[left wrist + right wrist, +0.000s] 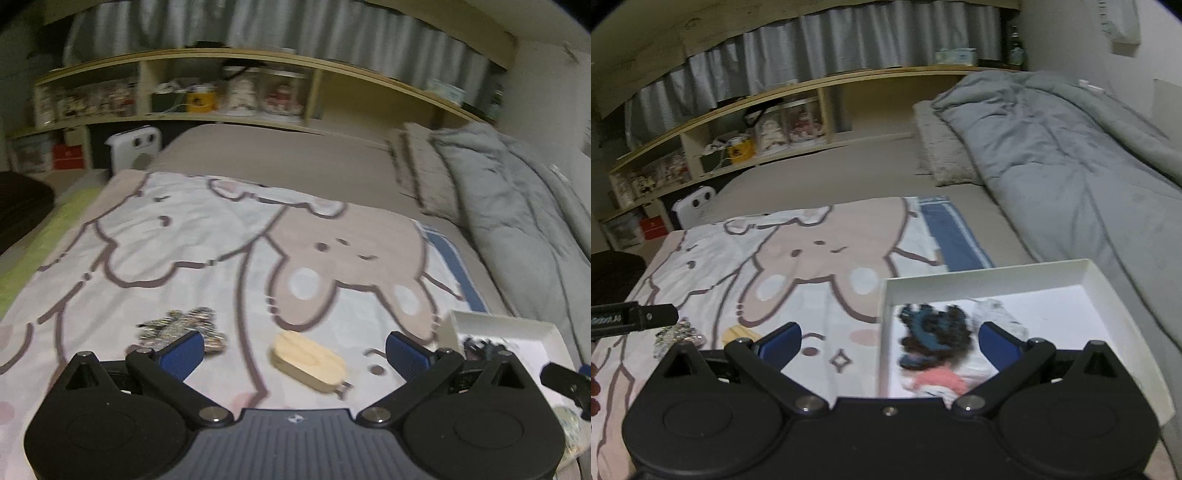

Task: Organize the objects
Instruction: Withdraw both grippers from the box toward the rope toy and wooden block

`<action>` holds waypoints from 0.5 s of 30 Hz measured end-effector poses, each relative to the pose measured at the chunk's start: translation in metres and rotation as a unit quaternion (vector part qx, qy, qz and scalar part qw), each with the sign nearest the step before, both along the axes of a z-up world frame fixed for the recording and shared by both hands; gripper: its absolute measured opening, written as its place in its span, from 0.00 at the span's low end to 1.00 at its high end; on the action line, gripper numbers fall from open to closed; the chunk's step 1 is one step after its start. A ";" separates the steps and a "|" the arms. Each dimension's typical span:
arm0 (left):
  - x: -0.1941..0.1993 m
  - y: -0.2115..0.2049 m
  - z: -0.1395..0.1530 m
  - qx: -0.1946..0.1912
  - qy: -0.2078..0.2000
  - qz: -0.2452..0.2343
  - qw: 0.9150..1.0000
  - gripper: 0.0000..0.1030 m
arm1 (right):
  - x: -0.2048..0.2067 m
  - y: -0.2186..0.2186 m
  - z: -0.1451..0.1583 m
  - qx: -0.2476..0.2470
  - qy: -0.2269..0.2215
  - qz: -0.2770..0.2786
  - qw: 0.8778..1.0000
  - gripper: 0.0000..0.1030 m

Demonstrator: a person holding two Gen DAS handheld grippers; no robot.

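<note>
The left gripper (295,354) is wide open and holds nothing. Right between its 2 blue pads, a bit toward 1 o'clock, lies the wooden piece (308,360) on the cartoon blanket (184,236). It looks like a small pale wood block w/ round ends. Its long side runs from about 10 o'clock to 4 o'clock, so it sits slanted across the gap, not straight. A pile of shiny patterned bits (184,326) lies at about 11 o'clock, near the left pad, apart from the wood.

The white tray (997,280) sits off at 3 o'clock from the left gripper. The right gripper (888,341) is wide open too, w/ nothing in it, and hangs over the tray's near left edge. Inside the tray is a dark blue-black thing (932,328) and something pink (942,380), both too blurry to name.

The left hand is much nearer the wood, so I think it grabs next. It prob. needs a small twist so the pads close on the 2 long sides, then a carry toward 3 o'clock to the tray.
</note>
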State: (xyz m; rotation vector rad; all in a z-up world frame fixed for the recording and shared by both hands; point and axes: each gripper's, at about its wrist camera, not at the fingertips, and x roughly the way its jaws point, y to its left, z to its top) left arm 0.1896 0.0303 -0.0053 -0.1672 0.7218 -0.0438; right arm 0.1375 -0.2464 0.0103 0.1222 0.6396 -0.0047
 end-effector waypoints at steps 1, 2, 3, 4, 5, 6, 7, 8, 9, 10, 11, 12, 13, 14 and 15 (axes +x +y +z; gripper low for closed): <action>0.002 0.004 -0.001 -0.001 0.001 0.008 1.000 1.00 | 0.003 0.004 0.000 0.002 0.000 0.005 1.000 1.00; 0.004 0.009 -0.001 -0.003 0.002 0.018 1.000 1.00 | 0.006 0.008 -0.001 0.004 0.000 0.011 1.000 1.00; 0.006 0.014 -0.002 -0.006 0.005 0.028 1.000 1.00 | 0.010 0.012 -0.002 0.006 0.001 0.017 1.000 1.00; 0.008 0.019 -0.003 -0.009 0.006 0.036 0.999 1.00 | 0.013 0.016 -0.003 0.006 0.001 0.021 1.000 1.00; 0.011 0.024 -0.004 -0.010 0.008 0.046 0.999 1.00 | 0.016 0.021 -0.004 0.007 -0.001 0.027 1.000 1.00; 0.011 0.028 -0.005 -0.011 0.008 0.053 0.998 1.00 | 0.019 0.025 -0.006 0.009 -0.001 0.032 0.999 1.00; 0.012 0.031 -0.007 -0.010 0.009 0.061 0.998 1.00 | 0.022 0.029 -0.007 0.010 -0.001 0.036 0.999 1.00; 0.014 0.035 -0.009 -0.009 0.011 0.068 0.998 1.00 | 0.026 0.034 -0.010 0.012 0.000 0.040 0.999 1.00; 0.015 0.039 -0.011 -0.008 0.012 0.076 0.997 1.00 | 0.030 0.039 -0.012 0.012 0.001 0.044 0.999 1.00; 0.017 0.042 -0.013 -0.006 0.012 0.082 0.997 1.00 | 0.033 0.043 -0.013 0.012 0.001 0.048 0.999 1.00; 0.019 0.045 -0.015 -0.004 0.011 0.088 0.996 1.00 | 0.037 0.048 -0.016 0.013 0.001 0.054 0.998 1.00; 0.020 0.048 -0.017 -0.001 0.010 0.095 0.995 1.00 | 0.041 0.053 -0.021 0.014 0.003 0.064 0.998 1.00; 0.022 0.051 -0.019 0.002 0.009 0.101 0.995 1.00 | 0.044 0.056 -0.024 0.015 0.005 0.072 0.997 1.00; 0.024 0.053 -0.021 0.004 0.008 0.104 0.995 1.00 | 0.049 0.060 -0.030 0.019 0.008 0.081 0.996 1.00; 0.026 0.055 -0.024 0.005 0.008 0.108 0.994 1.00 | 0.052 0.063 -0.034 0.022 0.011 0.086 0.996 1.00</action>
